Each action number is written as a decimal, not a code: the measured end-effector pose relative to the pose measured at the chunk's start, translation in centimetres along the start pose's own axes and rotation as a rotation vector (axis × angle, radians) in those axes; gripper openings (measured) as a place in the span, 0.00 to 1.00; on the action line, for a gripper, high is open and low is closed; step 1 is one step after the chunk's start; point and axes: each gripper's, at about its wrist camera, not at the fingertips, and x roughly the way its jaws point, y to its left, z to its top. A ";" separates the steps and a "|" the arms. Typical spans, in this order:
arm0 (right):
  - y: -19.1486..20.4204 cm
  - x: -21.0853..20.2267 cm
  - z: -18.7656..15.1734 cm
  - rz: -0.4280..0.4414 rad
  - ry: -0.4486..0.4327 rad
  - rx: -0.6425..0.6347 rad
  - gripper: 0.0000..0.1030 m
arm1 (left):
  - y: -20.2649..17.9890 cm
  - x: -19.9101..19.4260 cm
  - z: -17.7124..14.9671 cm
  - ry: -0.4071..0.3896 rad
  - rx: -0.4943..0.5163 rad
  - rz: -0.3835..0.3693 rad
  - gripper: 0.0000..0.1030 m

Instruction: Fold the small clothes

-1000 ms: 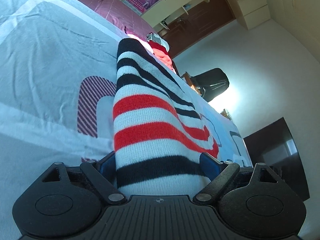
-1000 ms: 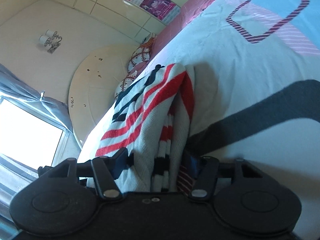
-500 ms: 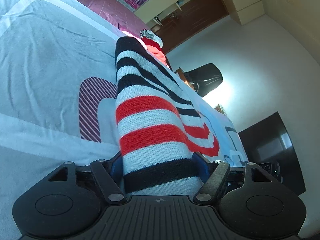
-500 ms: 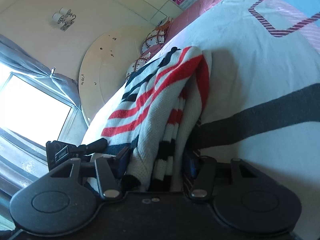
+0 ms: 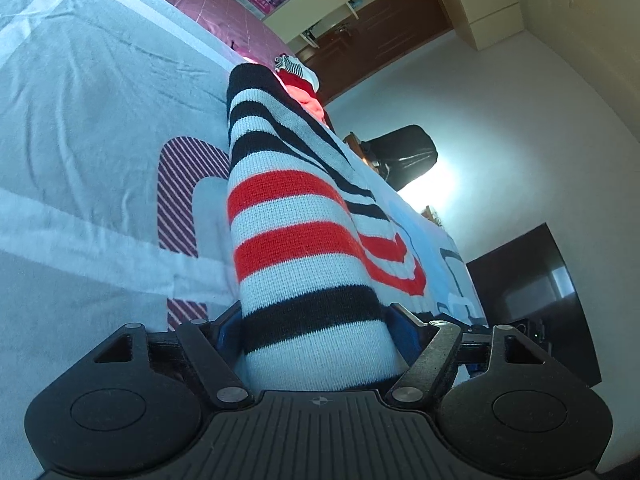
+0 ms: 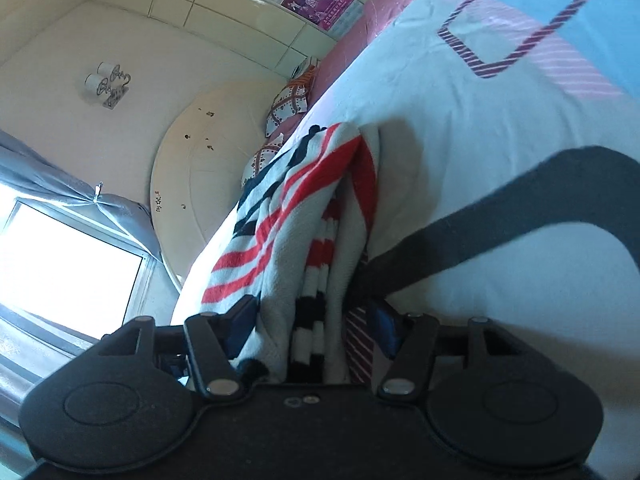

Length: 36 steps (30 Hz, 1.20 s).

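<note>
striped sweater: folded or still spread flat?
Folded. The right wrist view shows the striped sweater doubled into stacked layers on the bed, edges bunched in the right claw. How many folds, cannot tell.

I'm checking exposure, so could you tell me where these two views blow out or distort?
Left wrist view: glare whitens the wall behind the dark chair, and the bedspread bends with the fisheye. Right wrist view: the window is blown out white.
</note>
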 end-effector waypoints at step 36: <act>2.6 4.8 0.2 -0.081 -0.031 -0.135 0.35 | -2.0 1.4 0.1 -0.046 0.064 0.111 0.55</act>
